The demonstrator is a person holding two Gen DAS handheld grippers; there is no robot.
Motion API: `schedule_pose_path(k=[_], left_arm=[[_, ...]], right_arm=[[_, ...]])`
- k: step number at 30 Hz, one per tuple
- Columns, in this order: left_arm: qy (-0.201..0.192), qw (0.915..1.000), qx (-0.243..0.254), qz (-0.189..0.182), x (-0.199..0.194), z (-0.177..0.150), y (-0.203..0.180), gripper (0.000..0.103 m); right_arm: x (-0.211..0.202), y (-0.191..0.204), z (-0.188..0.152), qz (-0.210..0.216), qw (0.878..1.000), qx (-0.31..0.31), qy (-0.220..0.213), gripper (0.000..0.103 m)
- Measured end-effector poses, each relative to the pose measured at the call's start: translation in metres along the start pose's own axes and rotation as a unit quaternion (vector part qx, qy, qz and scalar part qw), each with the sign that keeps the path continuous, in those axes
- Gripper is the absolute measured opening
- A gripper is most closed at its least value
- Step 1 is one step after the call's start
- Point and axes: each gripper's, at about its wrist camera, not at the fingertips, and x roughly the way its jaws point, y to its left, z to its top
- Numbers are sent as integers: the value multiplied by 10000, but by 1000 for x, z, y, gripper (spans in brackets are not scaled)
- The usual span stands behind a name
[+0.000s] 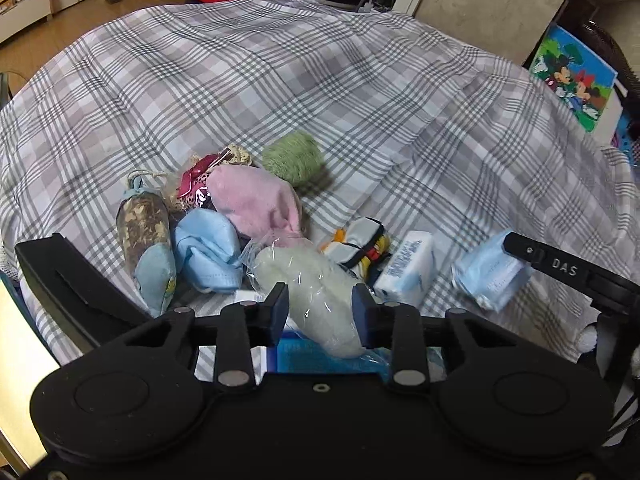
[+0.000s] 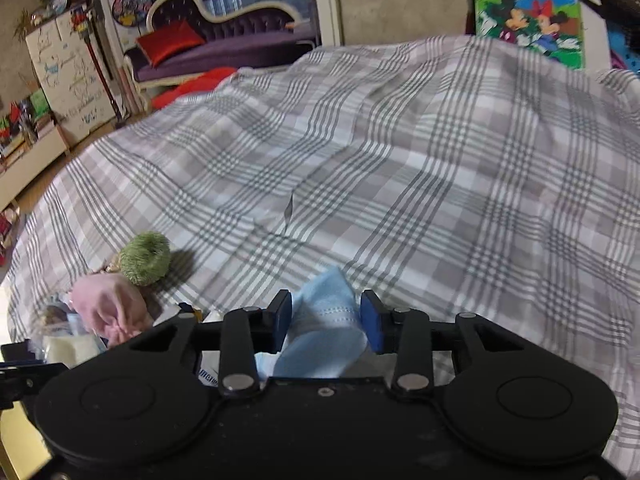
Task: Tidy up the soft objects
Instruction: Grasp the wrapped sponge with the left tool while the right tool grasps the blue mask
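Left fingers: the pads point(image 1: 280, 306) of the left gripper point(image 1: 320, 304) are clamped on a pale plush in a clear wrapper point(image 1: 308, 280), pinched across its middle so the slippery film is kept from sliding out.
Right fingers: the right gripper point(image 2: 326, 322) is closed on a folded blue mask point(image 2: 324, 320), its soft sides squeezed between the two pads.
Mask seen from the left: the same blue packet point(image 1: 490, 274) is carried well right of the plush, clear of the pile.
Pile: a pink cloth point(image 1: 256, 204), a second blue mask point(image 1: 208, 252) and a tissue pack point(image 1: 408, 272) are gathered just beside the plush.
Green ball point(image 1: 294, 156): left beyond the plush, apart from the pile.
Plaid sheet point(image 1: 360, 92): spread under the plush; much bare cloth lies beyond, likely kept for sorting.
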Motion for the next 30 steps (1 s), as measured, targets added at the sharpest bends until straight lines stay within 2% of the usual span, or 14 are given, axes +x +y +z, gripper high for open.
schedule_pose_path(k=[1,7,9,11,12,13,15,17,20,27,29,30], left_arm=[[-15,10000,-8,-46,-4,-2,1,35],[9,9999,-16,-152,-25,-22,6,34],[49,9998,-64,-175,-31,-31,10,34],[69,9995,-113,-282,-36,-40,14,34],[69,9994,-140,-309,-39,-45,17,34],[64,9994,-155,-310,-43,-50,19,34],[13,9994,-161,-302,-50,-59,23,34],[-33,9994,-190,-278,-57,-67,27,34],[-69,9991,-237,-331,-64,-80,34,34],[126,9989,-222,-397,-64,-110,40,34],[213,9987,-231,-394,-62,-117,41,34],[245,9987,-221,-377,-61,-121,41,34]], right_arm=[[-7,-1,0,17,10000,-2,-18,34],[-48,-9,-11,106,9997,-188,-60,27],[-54,-10,-17,106,9996,-261,63,28],[-55,-14,-23,72,9993,-278,244,34],[-55,-14,-27,30,9991,-327,285,48],[-55,-14,-31,-72,9988,-382,287,72],[-53,-15,-36,-310,9987,-377,173,103],[-49,-14,-38,-395,9984,-401,38,102],[-35,-7,-43,-469,9969,-615,145,102],[8,8,-66,-703,9884,-1107,772,102],[13,8,-73,-804,9857,-1230,829,97],[13,7,-75,-772,9859,-1219,845,90]])
